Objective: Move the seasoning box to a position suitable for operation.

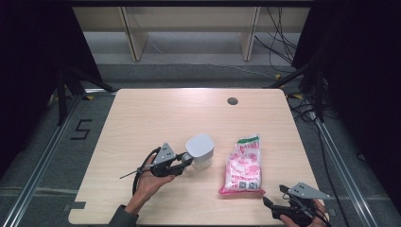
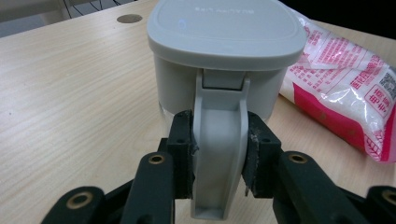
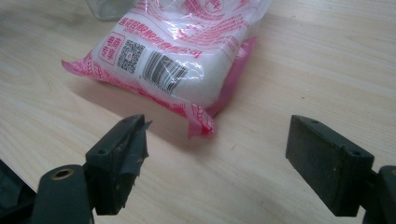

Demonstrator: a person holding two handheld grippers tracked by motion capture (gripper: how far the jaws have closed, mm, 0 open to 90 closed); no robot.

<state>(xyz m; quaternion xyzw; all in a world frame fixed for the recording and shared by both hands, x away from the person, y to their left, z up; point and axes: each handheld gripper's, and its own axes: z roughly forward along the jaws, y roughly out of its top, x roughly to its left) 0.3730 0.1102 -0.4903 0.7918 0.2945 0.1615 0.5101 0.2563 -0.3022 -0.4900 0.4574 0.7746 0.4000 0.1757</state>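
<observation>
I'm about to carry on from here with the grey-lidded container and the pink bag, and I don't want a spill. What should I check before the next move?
1. Left gripper clamped on the container's handle: ok, the jaws press it from both sides.
2. Lid seated on the container: looks ok from the left gripper view, but whether it is latched, cannot tell.
3. Right gripper free: ok, its jaws stand wide apart with nothing between them.
4. Pink bag within reach of the right gripper: ok, it lies flat just ahead of the jaws.
5. Bag sealed: cannot tell.
6. Table space around the container: ok, the bag lies apart from it.
</observation>
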